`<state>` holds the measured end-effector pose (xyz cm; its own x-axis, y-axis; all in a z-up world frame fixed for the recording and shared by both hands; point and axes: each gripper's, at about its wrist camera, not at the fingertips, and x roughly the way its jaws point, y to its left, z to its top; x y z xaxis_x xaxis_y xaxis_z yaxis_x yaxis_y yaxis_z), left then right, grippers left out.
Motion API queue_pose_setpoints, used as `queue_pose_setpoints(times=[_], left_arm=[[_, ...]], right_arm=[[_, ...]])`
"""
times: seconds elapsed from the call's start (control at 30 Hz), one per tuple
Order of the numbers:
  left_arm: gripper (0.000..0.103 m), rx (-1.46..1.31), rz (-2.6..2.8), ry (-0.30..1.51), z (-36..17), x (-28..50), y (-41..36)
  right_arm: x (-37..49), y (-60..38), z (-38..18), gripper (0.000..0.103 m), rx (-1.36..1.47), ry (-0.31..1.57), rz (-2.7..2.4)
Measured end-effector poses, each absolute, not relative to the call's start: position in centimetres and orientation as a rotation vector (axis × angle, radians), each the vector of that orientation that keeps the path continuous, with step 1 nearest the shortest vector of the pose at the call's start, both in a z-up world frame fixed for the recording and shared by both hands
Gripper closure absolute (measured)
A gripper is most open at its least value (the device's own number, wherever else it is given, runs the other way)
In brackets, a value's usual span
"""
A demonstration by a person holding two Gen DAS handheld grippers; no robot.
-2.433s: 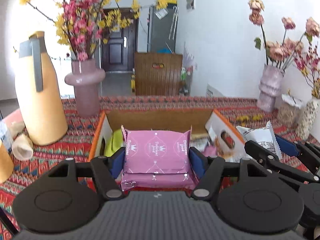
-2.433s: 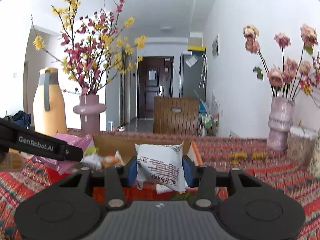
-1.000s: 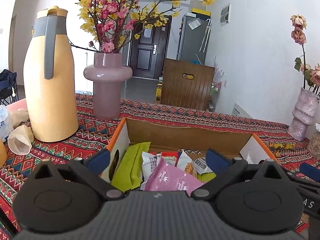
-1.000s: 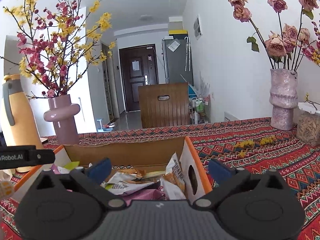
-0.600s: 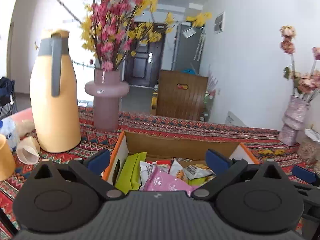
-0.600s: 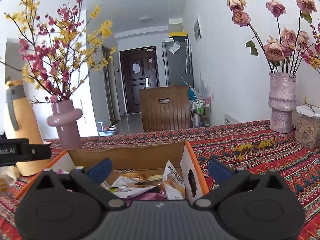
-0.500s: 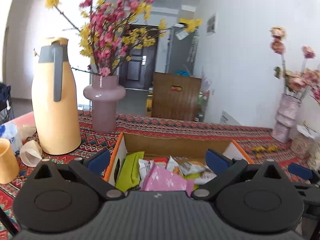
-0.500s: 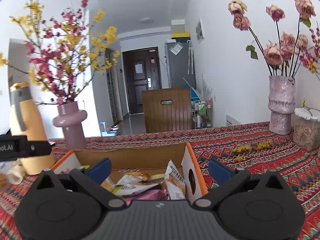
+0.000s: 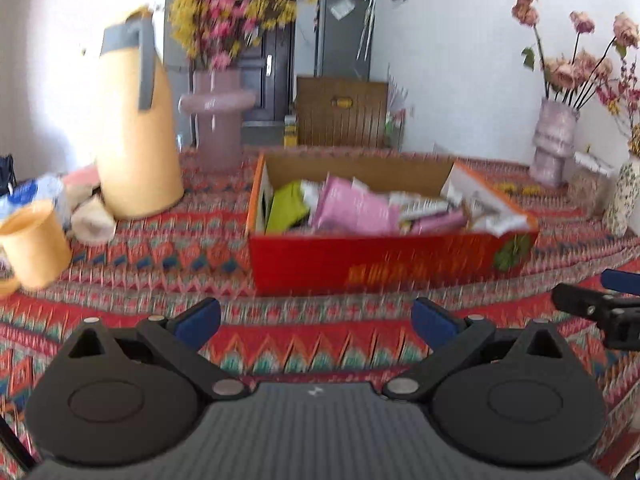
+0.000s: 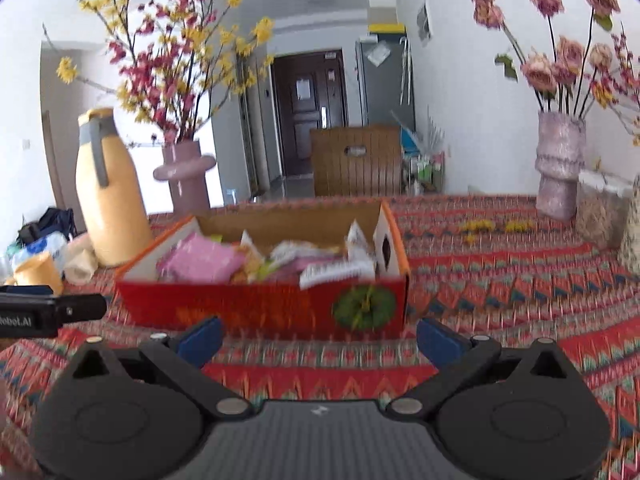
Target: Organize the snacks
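A red cardboard box (image 9: 384,268) (image 10: 260,312) stands on the patterned tablecloth, filled with snack packets. A pink packet (image 9: 352,210) (image 10: 200,258) lies on top, a green one (image 9: 286,208) beside it, and a white packet (image 10: 336,270) near the box's right end. My left gripper (image 9: 316,320) is open and empty, low over the cloth in front of the box. My right gripper (image 10: 318,338) is also open and empty, just short of the box's front wall. Each gripper shows at the edge of the other's view.
A tall yellow jug (image 9: 136,120) (image 10: 108,188) and a pink vase of blossoms (image 9: 216,116) (image 10: 184,176) stand left of the box. Yellow cups (image 9: 34,248) and wrappers lie at the far left. A vase of dried roses (image 10: 558,160) and jars stand at the right.
Both grippers let go of their packets, the pink one and the white one, into the box, then pulled back and down. The box's red front wall now shows.
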<state>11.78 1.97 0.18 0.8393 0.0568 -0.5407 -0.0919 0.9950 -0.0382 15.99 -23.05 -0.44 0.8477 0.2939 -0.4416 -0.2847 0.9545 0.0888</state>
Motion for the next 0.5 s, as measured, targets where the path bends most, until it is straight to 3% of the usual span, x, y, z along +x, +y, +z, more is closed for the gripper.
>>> queue_pose_setpoints(times=[0.5], left_arm=[[0.0,-0.092,0.038,0.629,-1.8,10.2,1.9]], right_arm=[[14.4,-23.5,-3.4,0.0,0.024,0.573,0.289]])
